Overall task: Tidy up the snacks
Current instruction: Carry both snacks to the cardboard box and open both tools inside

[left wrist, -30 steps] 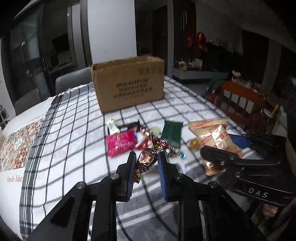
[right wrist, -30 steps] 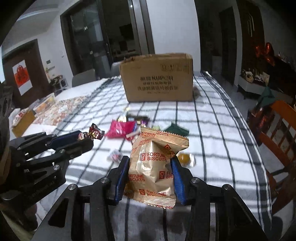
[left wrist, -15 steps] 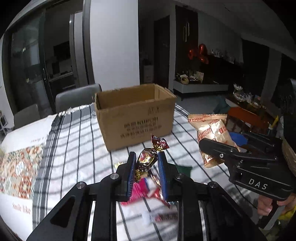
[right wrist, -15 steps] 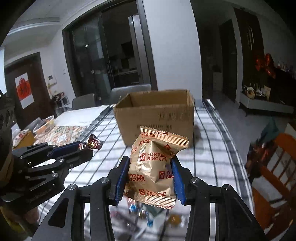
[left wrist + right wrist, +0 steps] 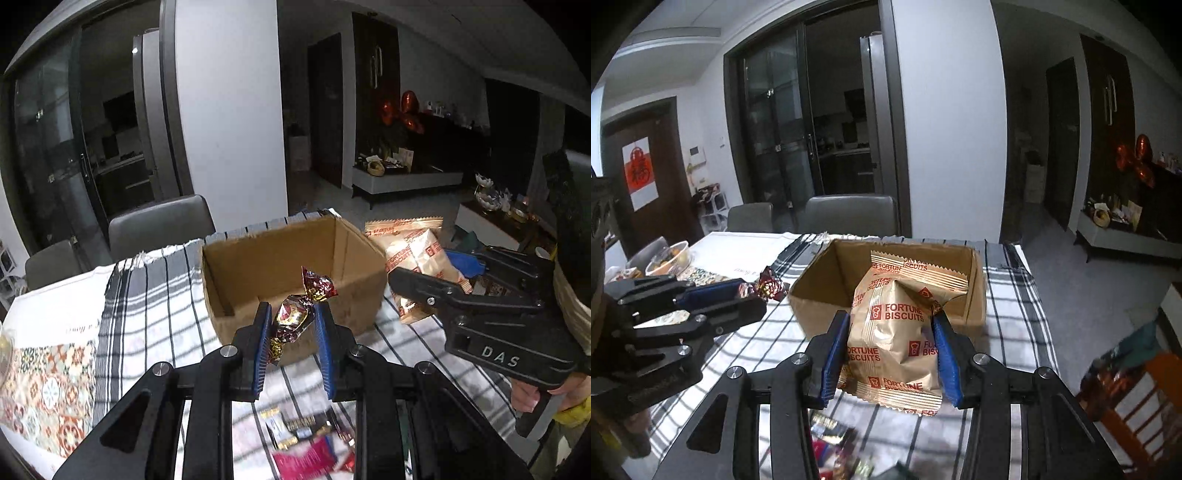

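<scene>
Checked tablecloth (image 5: pixel 155 295), open cardboard box (image 5: pixel 295 258) ahead: my left gripper (image 5: pixel 291 328) pinches a light, crinkly foil candy (image 5: pixel 291 317) mid-body; my right gripper (image 5: pixel 892 354) squeezes a soft, crushable biscuit packet (image 5: pixel 897 325) at its flanks.

loose snacks (image 5: pixel 306 446) blurred (bottom edge), unreadable

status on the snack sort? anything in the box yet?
Done: nothing visibly boxed; the part of the cardboard box floor that shows is bare.
In hand: the left gripper is shut on a foil candy, the right gripper is shut on a Fortune Biscuits bag, both held up in front of the open box.
Left: drop both in, then the loose snacks on the checked tablecloth.
</scene>
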Motion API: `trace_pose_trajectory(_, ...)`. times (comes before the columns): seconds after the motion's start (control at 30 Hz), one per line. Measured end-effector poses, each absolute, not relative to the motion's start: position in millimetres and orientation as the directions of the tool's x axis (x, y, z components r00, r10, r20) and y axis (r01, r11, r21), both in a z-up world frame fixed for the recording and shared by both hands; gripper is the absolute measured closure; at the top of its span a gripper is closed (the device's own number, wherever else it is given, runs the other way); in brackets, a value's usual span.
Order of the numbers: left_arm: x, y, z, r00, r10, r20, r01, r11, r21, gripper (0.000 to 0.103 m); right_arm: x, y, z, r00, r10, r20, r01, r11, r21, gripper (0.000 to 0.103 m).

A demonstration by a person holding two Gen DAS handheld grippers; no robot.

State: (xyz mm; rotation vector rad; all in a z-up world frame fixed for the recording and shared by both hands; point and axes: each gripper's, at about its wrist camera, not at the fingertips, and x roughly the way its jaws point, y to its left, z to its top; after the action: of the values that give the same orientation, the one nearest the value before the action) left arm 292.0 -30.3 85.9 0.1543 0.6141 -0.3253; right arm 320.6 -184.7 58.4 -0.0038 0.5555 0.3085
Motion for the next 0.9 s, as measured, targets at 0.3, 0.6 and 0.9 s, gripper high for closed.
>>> trace_pose_trajectory(0.3,357.4,-32.0,83.6,0.758,-0.251,-0.602,0.337,0.941,0.032,0.079,386.7,-184.1,56.3,0.781,0.286,-0.555,-0.285,0.954,0.090,0.057)
trace_pose_trajectory(0.6,407.2,-35.0,68.5,0.748,-0.200,-0.633,0.278,0.960,0.024,0.062,437.1,-189.2,41.5,0.753,0.260,-0.604,-0.254,0.962,0.097,0.050)
trace_pose_trajectory(0.9,380.2,-27.9,75.2,0.789,-0.160,-0.594,0.240,0.969,0.058,0.033,414.6,-196.4,40.7,0.780,0.208,-0.590,-0.215,0.975,0.059,0.035)
